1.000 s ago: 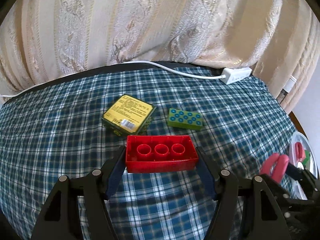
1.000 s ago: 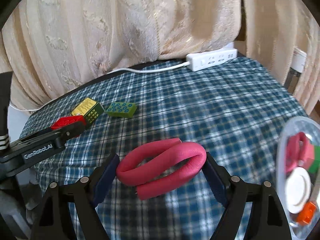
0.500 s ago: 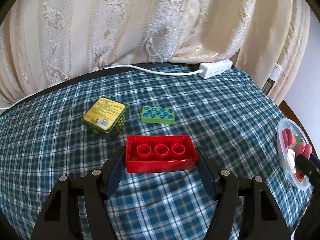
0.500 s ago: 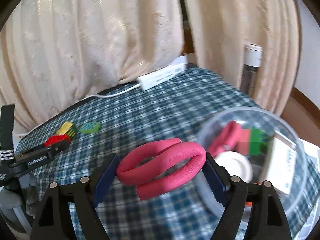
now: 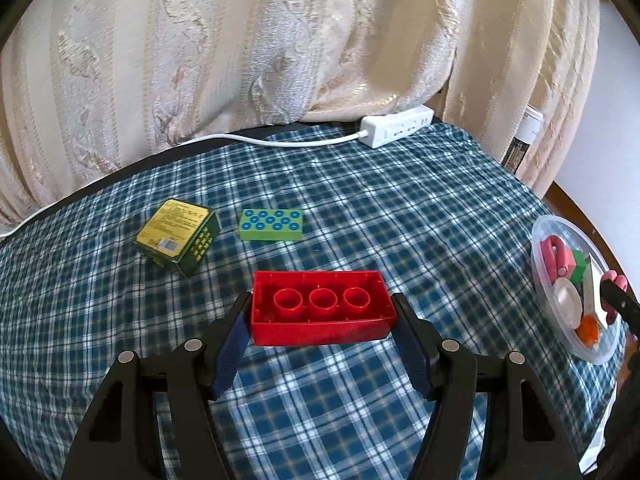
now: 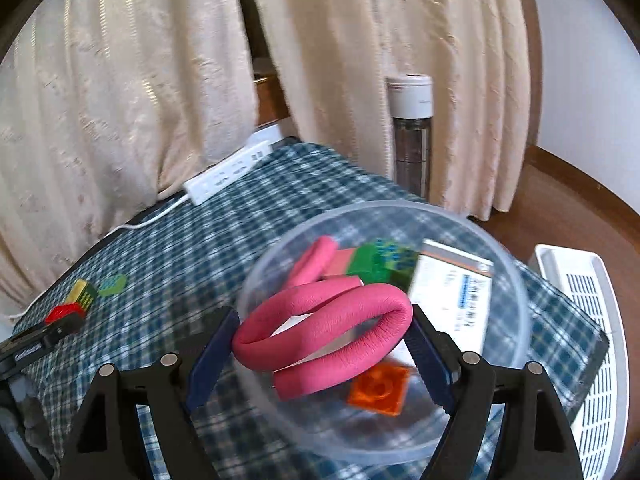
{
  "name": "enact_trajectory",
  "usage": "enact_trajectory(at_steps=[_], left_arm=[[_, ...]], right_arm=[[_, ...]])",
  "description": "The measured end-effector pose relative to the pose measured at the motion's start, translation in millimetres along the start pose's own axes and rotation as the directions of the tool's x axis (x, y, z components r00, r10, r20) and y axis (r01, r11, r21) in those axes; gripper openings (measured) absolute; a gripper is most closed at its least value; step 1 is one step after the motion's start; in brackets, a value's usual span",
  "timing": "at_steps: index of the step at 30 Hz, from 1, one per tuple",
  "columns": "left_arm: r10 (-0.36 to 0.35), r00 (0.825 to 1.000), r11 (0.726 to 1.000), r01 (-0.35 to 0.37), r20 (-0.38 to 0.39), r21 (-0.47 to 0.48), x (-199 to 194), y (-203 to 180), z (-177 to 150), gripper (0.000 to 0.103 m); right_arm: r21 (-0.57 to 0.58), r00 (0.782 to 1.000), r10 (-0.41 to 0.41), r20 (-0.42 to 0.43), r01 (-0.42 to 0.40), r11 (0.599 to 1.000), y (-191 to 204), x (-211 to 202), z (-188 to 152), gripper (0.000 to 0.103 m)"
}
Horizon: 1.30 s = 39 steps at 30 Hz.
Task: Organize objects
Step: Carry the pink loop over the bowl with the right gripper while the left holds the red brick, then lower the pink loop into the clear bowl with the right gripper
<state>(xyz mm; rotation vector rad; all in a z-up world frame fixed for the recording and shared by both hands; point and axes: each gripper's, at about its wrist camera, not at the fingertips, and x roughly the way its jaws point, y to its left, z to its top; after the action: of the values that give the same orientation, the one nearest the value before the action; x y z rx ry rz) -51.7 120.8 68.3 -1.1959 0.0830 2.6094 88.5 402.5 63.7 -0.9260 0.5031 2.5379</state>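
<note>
Above plaid tablecloth point(image 5: 400, 208): L gripper point(image 5: 322, 322) clamped on red brick point(image 5: 320, 308), hollow side up. R gripper point(image 6: 322, 344) clamped on pink foam loop point(image 6: 324, 332), over clear bowl point(image 6: 516, 292) w/ sorted items.

1. Soft daylight glows through the pale curtain point(image 5: 280, 52) up at twelve o'clock in both views; bright, even.
2. Left view is sharp; the checked cloth point(image 5: 400, 216) reads crisp, and a faint shadow sits under the red brick point(image 5: 320, 308).
3. Right view smears: the clear bowl point(image 6: 516, 280) and the curtain folds are motion-blurred.
4. Fisheye bends every edge, with dark corners all round.
5. Mild sheen on the bowl rim at three o'clock.
</note>
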Motion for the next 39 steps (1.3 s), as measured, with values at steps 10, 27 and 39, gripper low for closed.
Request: enact_trajectory(at_steps=[10, 27, 39], left_arm=[[-0.032, 0.999, 0.999, 0.033, -0.015, 0.042, 2.2, -36.2, 3.1, 0.068], [-0.108, 0.993, 0.983, 0.112, -0.040, 0.148, 2.4, -118.5, 10.8, 0.068], [-0.165, 0.984, 0.963, 0.174, -0.062, 0.205, 3.7, -163.5, 12.6, 0.068]], right_arm=[[0.021, 0.999, -0.040, 0.011, 0.039, 0.999, -34.4, 4.8, 2.4, 0.086], [-0.036, 1.000, -0.013, -0.015, 0.012, 0.999, -58.4, 25.2, 6.5, 0.087], [-0.019, 0.999, 0.043, -0.024, -0.043, 0.999, -71.2, 25.1, 8.7, 0.088]])
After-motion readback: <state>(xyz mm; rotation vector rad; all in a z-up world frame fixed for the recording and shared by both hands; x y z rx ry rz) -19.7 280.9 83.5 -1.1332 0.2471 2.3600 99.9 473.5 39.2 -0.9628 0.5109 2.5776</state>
